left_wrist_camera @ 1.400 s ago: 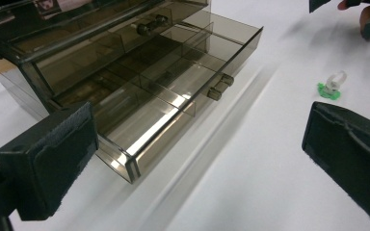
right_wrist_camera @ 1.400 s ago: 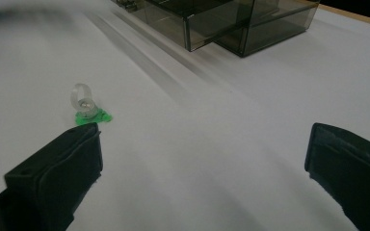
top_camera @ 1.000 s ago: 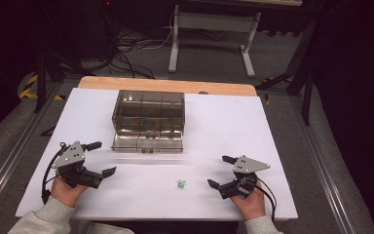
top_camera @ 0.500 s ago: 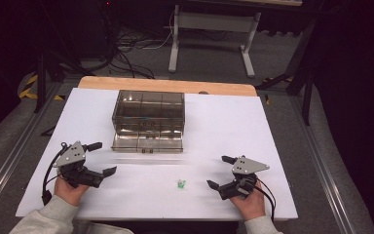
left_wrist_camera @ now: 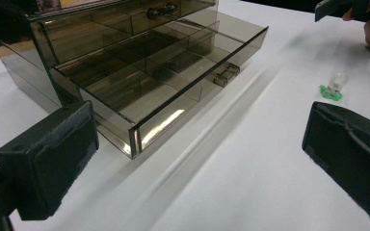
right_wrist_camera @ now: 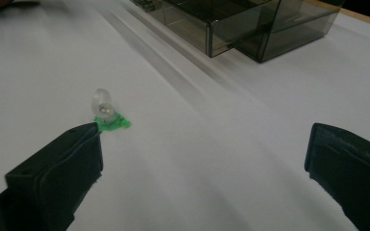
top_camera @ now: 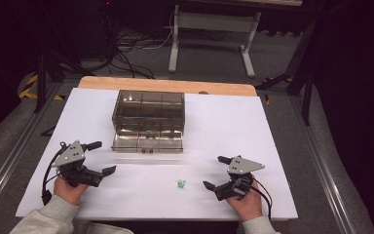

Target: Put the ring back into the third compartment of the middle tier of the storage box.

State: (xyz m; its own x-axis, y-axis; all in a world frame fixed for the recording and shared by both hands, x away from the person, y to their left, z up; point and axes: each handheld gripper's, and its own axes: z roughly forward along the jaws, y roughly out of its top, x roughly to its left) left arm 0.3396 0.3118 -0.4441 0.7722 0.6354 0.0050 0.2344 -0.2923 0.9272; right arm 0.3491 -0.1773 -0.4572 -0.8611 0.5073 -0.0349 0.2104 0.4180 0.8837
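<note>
Smoked-plastic drawer box (top_camera: 148, 112) sits mid-table toward the far edge, on the white table (top_camera: 253, 131). Its bottom drawer (top_camera: 147, 142) is pulled out toward the person; in the left gripper view the drawer (left_wrist_camera: 159, 72) shows divided compartments that look empty (tinted walls, hard to be sure) and a small handle (left_wrist_camera: 225, 74) on its front. Small clear piece on a green base (top_camera: 180, 184) stands upright on the table, in front of the drawer and well apart from it, between the two grippers and nearer the right one. Left gripper (top_camera: 100, 158) rests near the table's front left, held by a hand (top_camera: 68, 187), jaws wide apart with nothing between them; it is just beside the drawer's left front corner, not touching. Right gripper (top_camera: 215, 173) sits front right, also hand-held (top_camera: 246, 202), jaws spread and empty. In the right gripper view the green-based piece (right_wrist_camera: 107, 113) is just past the left jaw's tip; contact I cannot tell.
</note>
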